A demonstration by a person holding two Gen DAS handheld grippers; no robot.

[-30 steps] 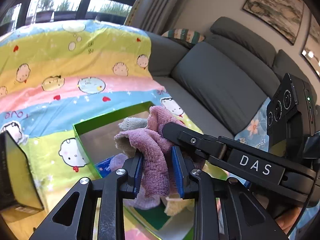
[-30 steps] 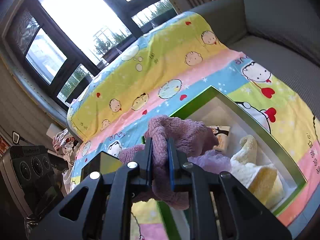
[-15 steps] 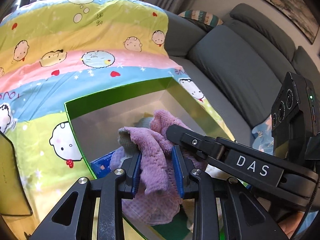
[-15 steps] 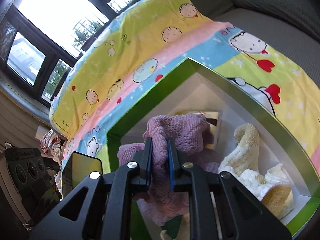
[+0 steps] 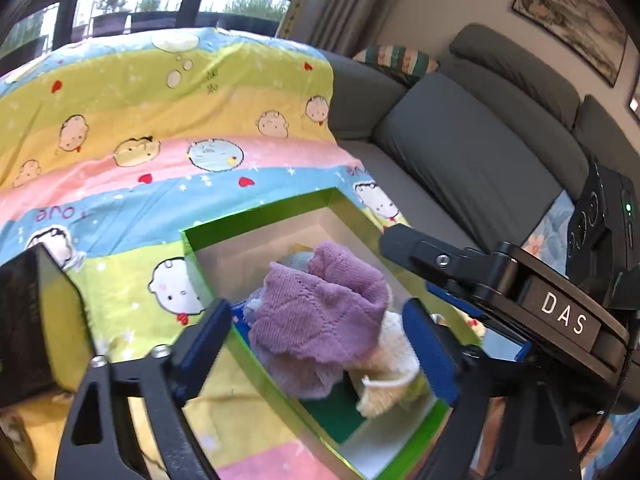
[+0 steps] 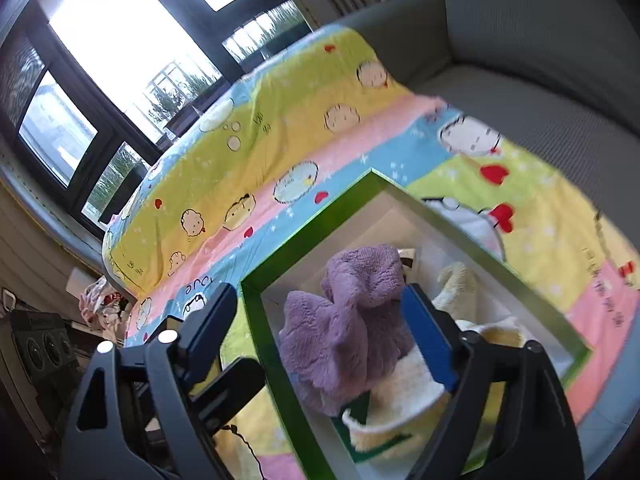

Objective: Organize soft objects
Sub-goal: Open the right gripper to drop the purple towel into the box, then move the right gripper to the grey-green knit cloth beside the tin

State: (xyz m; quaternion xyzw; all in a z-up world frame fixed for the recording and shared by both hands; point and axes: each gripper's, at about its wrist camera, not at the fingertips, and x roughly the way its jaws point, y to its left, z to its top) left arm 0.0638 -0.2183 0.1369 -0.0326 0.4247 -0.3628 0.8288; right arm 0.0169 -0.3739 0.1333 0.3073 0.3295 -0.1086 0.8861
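Living room, grey sofa along the wall, tall windows behind. Striped cartoon-print sheet spread over a raised surface in front of the sofa. Green-rimmed box with pale inner walls sitting on the sheet, open at the top. Purple knitted cloth bunched up inside the box, lying on a cream towel; a scrap of blue showing beneath near the box's near-left wall. Left tool angled down over the box, jaws opening, blue pads well apart on either side of the purple cloth, neither pad pressing on it. Right tool likewise tipped down over the box, jaws opening, purple cloth between the pads and released, the right pad close beside the folds, contact not clear through the blur. Cream towel heaped against the box's right-hand wall in the right wrist view. Dark box-like object on the sheet left of the green box. Framed picture on the wall above the sofa.
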